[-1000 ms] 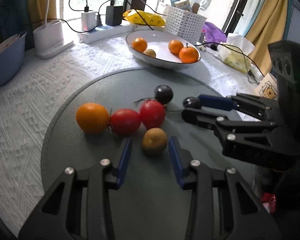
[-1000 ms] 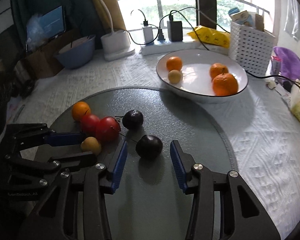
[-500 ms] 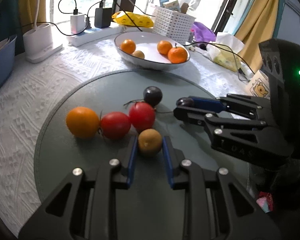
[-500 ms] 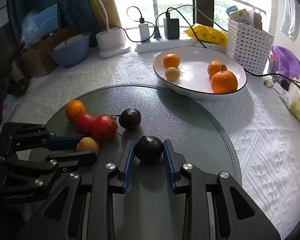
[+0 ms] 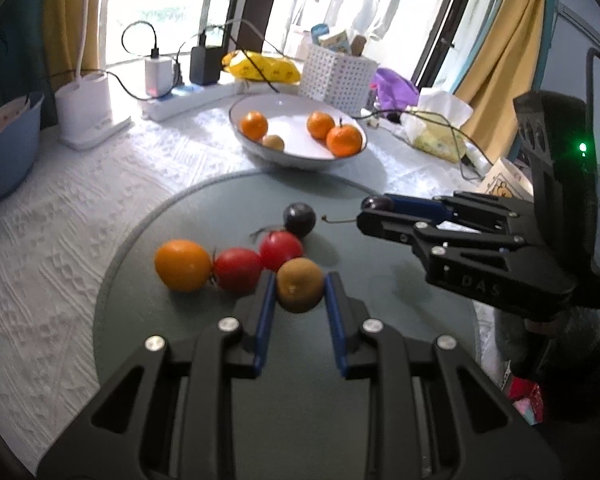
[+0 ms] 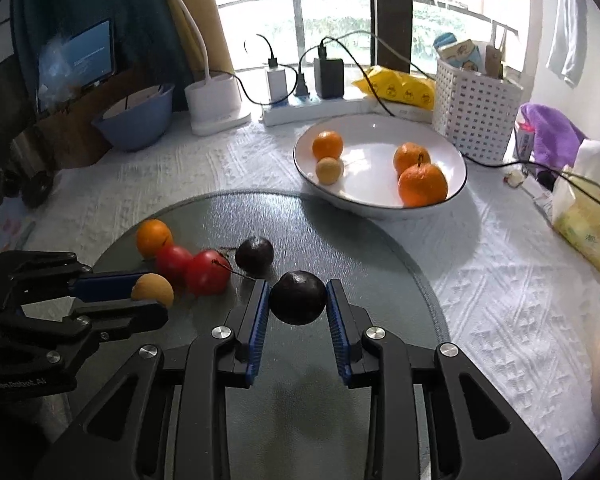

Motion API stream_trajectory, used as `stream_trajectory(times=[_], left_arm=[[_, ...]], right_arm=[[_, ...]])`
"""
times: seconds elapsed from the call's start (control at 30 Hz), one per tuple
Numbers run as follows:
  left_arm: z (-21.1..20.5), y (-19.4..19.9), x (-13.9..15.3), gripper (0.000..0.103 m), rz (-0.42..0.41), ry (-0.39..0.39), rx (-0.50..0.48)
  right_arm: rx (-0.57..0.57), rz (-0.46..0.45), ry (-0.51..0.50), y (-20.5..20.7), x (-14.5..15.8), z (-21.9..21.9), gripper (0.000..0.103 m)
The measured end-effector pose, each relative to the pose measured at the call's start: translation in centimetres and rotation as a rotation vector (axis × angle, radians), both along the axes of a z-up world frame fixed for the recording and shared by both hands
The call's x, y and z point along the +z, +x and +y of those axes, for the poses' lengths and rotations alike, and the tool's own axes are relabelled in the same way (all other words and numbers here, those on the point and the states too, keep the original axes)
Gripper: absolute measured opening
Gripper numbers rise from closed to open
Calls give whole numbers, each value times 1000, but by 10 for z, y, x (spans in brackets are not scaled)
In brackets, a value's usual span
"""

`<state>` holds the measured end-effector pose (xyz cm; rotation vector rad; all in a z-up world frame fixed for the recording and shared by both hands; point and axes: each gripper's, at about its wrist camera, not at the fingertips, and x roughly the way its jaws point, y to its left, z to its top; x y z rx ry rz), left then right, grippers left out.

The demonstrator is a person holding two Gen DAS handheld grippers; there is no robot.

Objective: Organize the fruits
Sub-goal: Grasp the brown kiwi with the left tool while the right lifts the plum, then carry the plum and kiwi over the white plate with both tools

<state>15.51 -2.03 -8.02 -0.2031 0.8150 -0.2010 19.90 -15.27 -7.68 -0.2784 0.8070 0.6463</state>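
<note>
My left gripper (image 5: 300,292) is shut on a small brown-yellow fruit (image 5: 300,290), held just above the round glass mat (image 5: 380,288); it also shows in the right wrist view (image 6: 153,290). My right gripper (image 6: 298,300) is shut on a dark plum (image 6: 298,297), lifted above the mat. On the mat lie an orange (image 5: 183,265), two red tomatoes (image 5: 238,269) (image 5: 281,250) and a second dark plum (image 5: 299,219). A white bowl (image 6: 380,200) behind holds three oranges and a small yellow fruit (image 6: 329,170).
A white perforated basket (image 6: 476,116), a power strip with chargers (image 6: 312,108), a lamp base (image 6: 214,104) and a blue bowl (image 6: 136,120) line the back. Cables and a tissue pack (image 6: 584,220) lie at the right on the white cloth.
Both grippers closed on their fruits, the left on the brown-yellow fruit, the right on the dark plum, and both have lifted them off the mat.
</note>
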Motion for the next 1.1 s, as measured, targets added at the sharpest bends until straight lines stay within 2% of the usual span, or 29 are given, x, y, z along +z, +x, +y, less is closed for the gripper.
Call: stream_trajectory(times=[0.57,1.1], left_arm=[[2,20,25,26,-71,45,-6],[-10,70,37,26,-102,90,-51]], right_arm=[[-18,-68,35,17,26,-11,31],[-55,-115,35,61,33,-29,31]])
